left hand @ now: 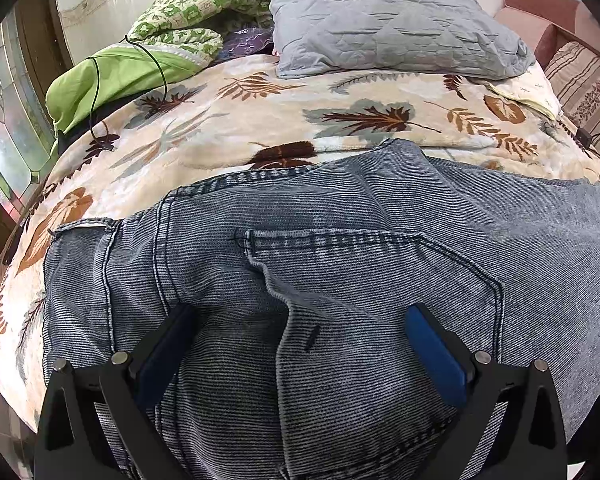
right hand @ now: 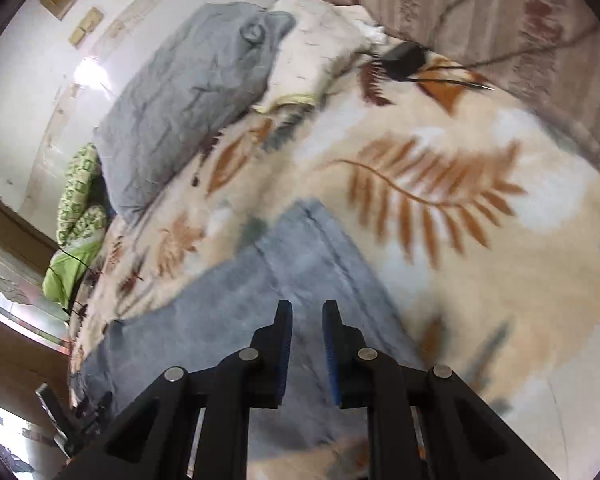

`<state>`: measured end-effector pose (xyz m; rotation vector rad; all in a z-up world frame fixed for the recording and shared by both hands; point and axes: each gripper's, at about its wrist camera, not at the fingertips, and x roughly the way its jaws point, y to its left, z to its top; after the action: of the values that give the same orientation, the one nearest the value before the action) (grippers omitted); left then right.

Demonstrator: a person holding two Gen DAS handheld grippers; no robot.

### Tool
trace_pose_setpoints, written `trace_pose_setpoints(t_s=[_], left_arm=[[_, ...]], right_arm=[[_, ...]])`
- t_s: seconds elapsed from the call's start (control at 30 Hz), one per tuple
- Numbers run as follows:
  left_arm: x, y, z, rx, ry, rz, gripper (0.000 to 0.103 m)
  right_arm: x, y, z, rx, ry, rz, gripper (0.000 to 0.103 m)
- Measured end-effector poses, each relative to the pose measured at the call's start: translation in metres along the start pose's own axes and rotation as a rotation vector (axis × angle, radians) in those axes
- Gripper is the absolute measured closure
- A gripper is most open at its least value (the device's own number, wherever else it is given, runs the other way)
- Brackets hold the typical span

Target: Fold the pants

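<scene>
on the leaf-print blanket, one pair of jeans; left gripper jaws wide apart, right gripper jaws narrowly parted, both gripping nothing.

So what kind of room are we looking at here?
Most likely a bedroom: the jeans lie on a bed covered by a leaf-print blanket, with a grey pillow near the wall.
</scene>
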<state>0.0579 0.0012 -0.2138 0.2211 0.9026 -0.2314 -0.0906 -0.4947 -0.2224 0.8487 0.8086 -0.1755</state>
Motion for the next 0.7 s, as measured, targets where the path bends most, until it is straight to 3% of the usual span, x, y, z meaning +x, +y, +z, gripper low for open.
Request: trace_pose_setpoints(t_s=[0.23, 0.37, 0.57, 0.7], left_arm=[[0.0, 0.0, 0.0, -0.003, -0.004, -0.002, 0.0], [0.0, 0.0, -0.001, -0.006, -0.01, -0.002, 0.0], [0.0, -0.001, -0.002, -0.006, -0.017, 0.001, 0.0], [-0.001, -0.004, 0.009, -0.018, 0.056, 0.024, 0.0]], right_arm=[[0.054, 0.017, 0.036, 0.037, 0.015, -0.011, 0.085], [0.088, 0.012, 0.042, 0.037, 0.082, -0.087, 0.084], [0.063, 0.011, 0.038, 0.027, 0.023, -0.075, 0.085], [0.045, 0.011, 0.023, 0.029, 0.028, -0.037, 0.085]])
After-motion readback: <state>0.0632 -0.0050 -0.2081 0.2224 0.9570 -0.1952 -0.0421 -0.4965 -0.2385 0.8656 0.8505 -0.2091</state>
